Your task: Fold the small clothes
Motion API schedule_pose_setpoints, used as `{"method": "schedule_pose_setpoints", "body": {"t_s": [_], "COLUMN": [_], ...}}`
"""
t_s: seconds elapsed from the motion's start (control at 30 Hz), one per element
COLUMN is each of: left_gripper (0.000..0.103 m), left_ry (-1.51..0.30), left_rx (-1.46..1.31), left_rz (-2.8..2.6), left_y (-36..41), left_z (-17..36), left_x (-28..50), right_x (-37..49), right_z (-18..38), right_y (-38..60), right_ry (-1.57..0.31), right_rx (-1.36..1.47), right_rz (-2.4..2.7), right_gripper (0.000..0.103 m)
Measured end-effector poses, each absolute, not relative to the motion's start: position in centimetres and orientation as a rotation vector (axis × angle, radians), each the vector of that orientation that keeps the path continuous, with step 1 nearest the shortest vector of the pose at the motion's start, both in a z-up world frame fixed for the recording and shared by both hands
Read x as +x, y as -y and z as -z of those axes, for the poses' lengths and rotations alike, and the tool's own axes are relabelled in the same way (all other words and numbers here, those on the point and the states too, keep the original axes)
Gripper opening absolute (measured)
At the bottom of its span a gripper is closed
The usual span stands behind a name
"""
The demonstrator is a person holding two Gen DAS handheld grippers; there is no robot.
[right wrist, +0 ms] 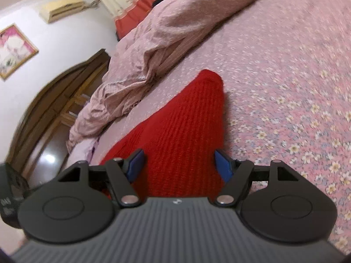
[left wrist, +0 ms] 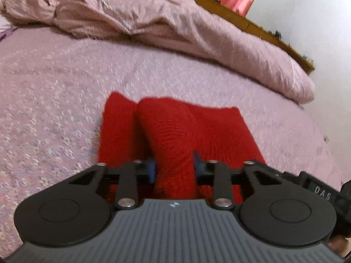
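Observation:
A red knitted garment [left wrist: 175, 129] lies on the pink flowered bedspread [left wrist: 54, 87]. In the left wrist view my left gripper [left wrist: 174, 167] has a raised fold of the red knit between its blue pads [left wrist: 151, 168], which press on its sides. In the right wrist view the same red garment [right wrist: 188, 131] runs away from me to a point. My right gripper [right wrist: 179, 164] is open, its blue pads [right wrist: 222, 164] standing wide apart over the knit, with the cloth under and between them.
A crumpled pink duvet [left wrist: 142, 15] lies heaped along the far side of the bed, also in the right wrist view [right wrist: 153, 50]. A wooden headboard [right wrist: 54, 109] and white wall stand beyond. The bed's edge [left wrist: 324, 135] falls off at the right.

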State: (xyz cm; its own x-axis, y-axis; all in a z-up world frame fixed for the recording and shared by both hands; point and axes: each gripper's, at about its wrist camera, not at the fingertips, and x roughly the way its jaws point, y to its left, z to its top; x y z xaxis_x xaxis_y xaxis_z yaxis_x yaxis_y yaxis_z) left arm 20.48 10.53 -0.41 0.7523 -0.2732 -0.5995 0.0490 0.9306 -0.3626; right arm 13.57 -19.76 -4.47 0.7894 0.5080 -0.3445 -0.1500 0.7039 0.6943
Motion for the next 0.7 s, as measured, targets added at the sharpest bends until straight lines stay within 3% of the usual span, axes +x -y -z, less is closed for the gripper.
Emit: {"method": "schedule_pose_setpoints", "body": {"t_s": [0.2, 0.43, 0.57, 0.7], "left_gripper": [0.027, 0.031, 0.042, 0.066], "left_ry": [-0.602, -0.691, -0.675, -0.686], "left_rx": [-0.354, -0.430, -0.392, -0.348], "left_rz": [0.128, 0.070, 0.055, 0.006], "left_y": [-14.1, -16.8, -16.4, -16.0], "left_z": [-1.9, 3.1, 2.9, 2.6], "left_x": [17.8, 18.6, 18.5, 17.8], "right_x": [12.0, 11.9, 11.5, 11.4], "right_z": [1.6, 1.3, 1.8, 1.7], "right_y": [17.4, 12.8, 12.5, 12.7], "right_ry": [-0.483, -0.497, -0.480, -0.493], "right_rx": [0.575, 0.334, 0.262, 0.277], "right_rz": [-0.471, -0.446, -0.435, -0.431], "right_gripper": [0.072, 0.071, 0.071, 0.072]}}
